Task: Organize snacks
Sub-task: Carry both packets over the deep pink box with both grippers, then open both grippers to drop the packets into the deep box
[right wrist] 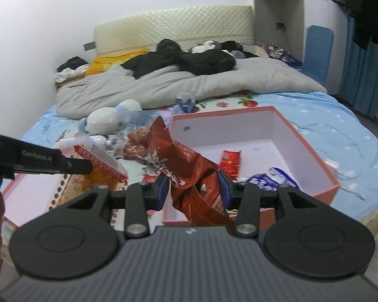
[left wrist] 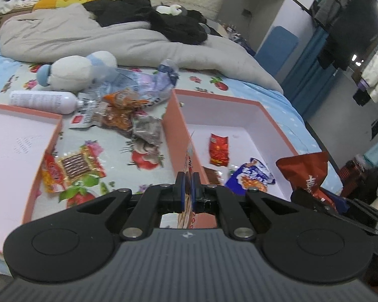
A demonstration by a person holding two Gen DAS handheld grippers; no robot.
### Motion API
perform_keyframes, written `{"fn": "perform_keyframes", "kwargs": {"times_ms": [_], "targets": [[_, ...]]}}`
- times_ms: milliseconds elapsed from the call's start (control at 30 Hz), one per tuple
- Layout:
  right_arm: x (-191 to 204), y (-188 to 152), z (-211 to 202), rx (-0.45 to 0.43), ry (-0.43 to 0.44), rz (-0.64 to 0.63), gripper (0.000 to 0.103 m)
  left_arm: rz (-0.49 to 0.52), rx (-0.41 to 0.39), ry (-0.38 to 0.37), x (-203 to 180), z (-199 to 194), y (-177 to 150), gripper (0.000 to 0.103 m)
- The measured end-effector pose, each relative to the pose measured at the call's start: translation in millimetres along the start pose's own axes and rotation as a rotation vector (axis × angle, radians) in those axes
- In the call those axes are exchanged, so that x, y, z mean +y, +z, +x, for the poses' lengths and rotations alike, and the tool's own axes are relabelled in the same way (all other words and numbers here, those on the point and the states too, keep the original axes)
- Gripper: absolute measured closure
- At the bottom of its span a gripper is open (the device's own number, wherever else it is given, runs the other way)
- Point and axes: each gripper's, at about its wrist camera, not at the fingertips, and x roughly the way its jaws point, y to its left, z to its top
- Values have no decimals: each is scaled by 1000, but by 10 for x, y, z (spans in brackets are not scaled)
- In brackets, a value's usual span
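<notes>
Both grippers carry snacks toward the pink box [right wrist: 312, 136]. The right gripper [right wrist: 194, 188] clenches a red bag [right wrist: 179, 161]; the left gripper [left wrist: 188, 188] pinches a flat packet [right wrist: 100, 162]. Next, release each over the box.

Left gripper [left wrist: 188, 183]: black linkage arms, silver pivot pins, blue pads, ribbed grey body, round black discs. Right gripper [right wrist: 193, 185]: same build. White "GenRobot.AI" marking on left gripper's side.
</notes>
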Motion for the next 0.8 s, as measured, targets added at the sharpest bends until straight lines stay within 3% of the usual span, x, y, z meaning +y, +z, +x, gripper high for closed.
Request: {"fn": "perform_keyframes", "kwargs": {"times_ms": [467, 800], "targets": [[-719, 271, 551, 17, -85, 55, 58, 107, 32, -54, -589, 864, 695, 98], [-1028, 382, 1152, 83, -78, 89, 58, 81, 119, -41, -624, 1716, 1000, 98]]}}
